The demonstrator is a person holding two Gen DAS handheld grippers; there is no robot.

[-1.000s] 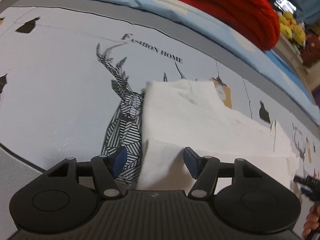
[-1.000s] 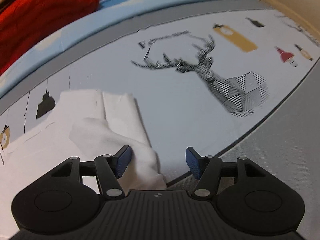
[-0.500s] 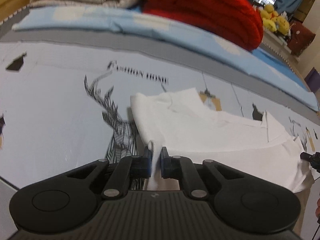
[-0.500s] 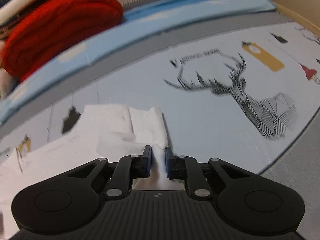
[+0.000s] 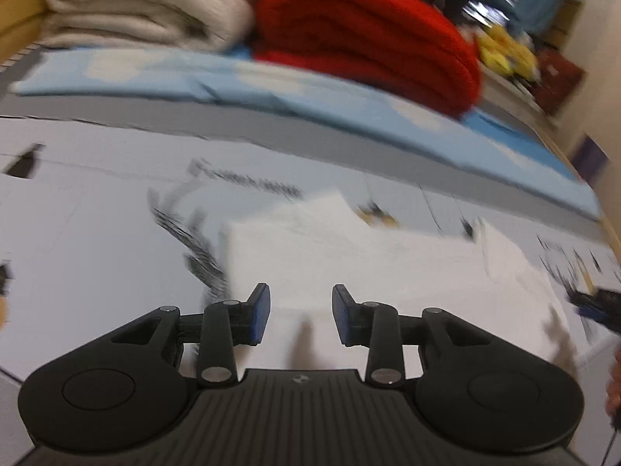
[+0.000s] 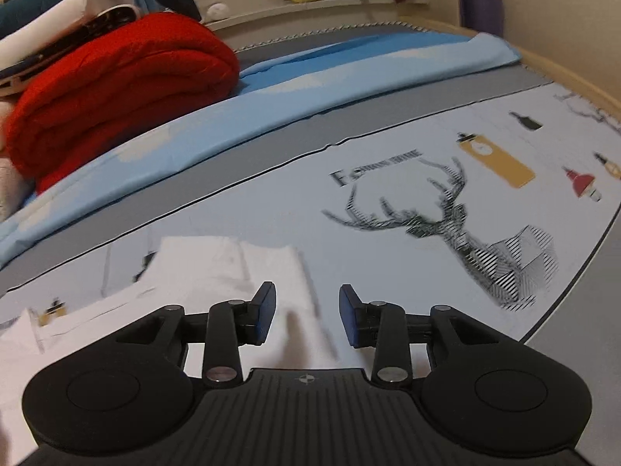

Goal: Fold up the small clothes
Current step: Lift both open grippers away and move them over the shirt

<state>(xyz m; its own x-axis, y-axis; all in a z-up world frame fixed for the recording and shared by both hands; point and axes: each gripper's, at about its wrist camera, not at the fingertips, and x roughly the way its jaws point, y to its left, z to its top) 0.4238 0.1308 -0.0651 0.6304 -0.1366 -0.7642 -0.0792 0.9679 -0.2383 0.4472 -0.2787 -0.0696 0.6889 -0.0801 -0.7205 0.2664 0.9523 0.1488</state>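
White garment [image 5: 388,260] flat on deer-print bed sheet [image 6: 388,233], near edge cut off below both cameras. Left gripper [image 5: 300,314] jaws apart and opening, pads off the cloth. Right gripper [image 6: 306,316] same, above garment's edge. Left view motion-blurred; sheet lettering unreadable. Red blanket [image 6: 116,89] behind.

Both wrist views near, angled down, sharing white garment [image 5: 349,256]
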